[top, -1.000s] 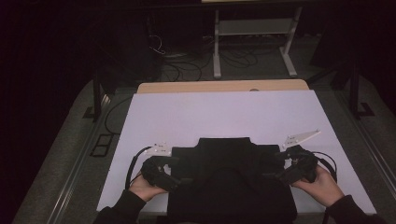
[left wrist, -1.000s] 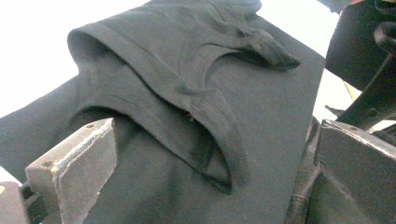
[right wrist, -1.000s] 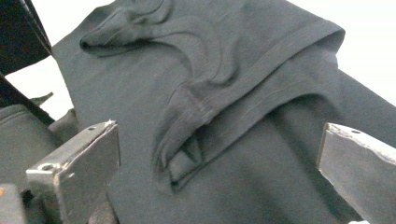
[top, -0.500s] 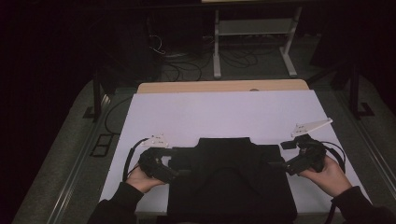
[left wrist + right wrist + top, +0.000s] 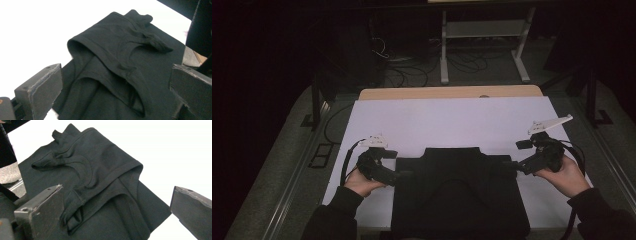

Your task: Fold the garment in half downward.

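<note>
A black sleeveless garment (image 5: 459, 195) lies folded on the white table cover (image 5: 452, 120), near the front edge. My left gripper (image 5: 399, 174) points at its left edge, level with the upper corner. My right gripper (image 5: 508, 165) points at its right edge from a little farther off. In the left gripper view the jaws of the left gripper (image 5: 116, 72) stand wide apart, open, with the garment's (image 5: 150, 65) folded armholes and straps beyond them. The right gripper (image 5: 118, 191) is likewise open over the garment (image 5: 100, 157). Neither holds any cloth.
A strip of wooden tabletop (image 5: 452, 92) shows behind the white cover. On the dark floor beyond are a metal stand (image 5: 482, 30) and loose cables (image 5: 412, 70). A black frame post (image 5: 315, 105) stands off the table's left side.
Both hands have drawn outward from the garment's upper corners. The right gripper went right and slightly up, the left a little to the left. The garment lies as before.
</note>
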Action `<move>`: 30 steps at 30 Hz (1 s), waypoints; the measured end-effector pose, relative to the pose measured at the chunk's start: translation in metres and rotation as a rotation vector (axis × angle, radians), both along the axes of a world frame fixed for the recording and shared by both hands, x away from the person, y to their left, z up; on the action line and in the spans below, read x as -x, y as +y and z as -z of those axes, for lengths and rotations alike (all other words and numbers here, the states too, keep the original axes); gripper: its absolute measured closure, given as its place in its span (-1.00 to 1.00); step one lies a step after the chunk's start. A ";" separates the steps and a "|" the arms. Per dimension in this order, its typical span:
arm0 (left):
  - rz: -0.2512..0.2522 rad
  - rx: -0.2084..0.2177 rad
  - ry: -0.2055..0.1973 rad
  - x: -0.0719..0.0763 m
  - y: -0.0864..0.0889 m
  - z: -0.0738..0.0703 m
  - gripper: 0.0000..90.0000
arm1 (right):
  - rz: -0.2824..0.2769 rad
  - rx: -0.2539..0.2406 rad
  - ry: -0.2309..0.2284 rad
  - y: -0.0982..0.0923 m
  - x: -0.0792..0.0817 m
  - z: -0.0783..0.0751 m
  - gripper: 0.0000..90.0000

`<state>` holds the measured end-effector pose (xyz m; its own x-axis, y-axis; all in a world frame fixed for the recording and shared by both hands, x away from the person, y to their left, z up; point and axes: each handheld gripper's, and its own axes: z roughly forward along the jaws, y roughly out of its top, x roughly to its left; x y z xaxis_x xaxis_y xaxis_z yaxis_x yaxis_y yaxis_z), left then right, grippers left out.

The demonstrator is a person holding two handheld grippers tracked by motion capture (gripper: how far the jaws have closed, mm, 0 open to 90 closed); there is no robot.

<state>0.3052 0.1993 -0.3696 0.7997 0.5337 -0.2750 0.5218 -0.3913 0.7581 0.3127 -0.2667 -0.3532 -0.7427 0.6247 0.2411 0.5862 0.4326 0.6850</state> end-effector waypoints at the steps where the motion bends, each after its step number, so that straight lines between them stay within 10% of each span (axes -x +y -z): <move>1: -0.007 0.004 0.003 -0.002 0.001 0.001 -1.00 | 0.001 0.001 0.002 -0.001 -0.001 0.001 -1.00; 30: -0.087 -0.018 0.026 -0.039 0.012 0.026 -1.00 | 0.081 0.053 0.064 -0.017 -0.036 0.044 -1.00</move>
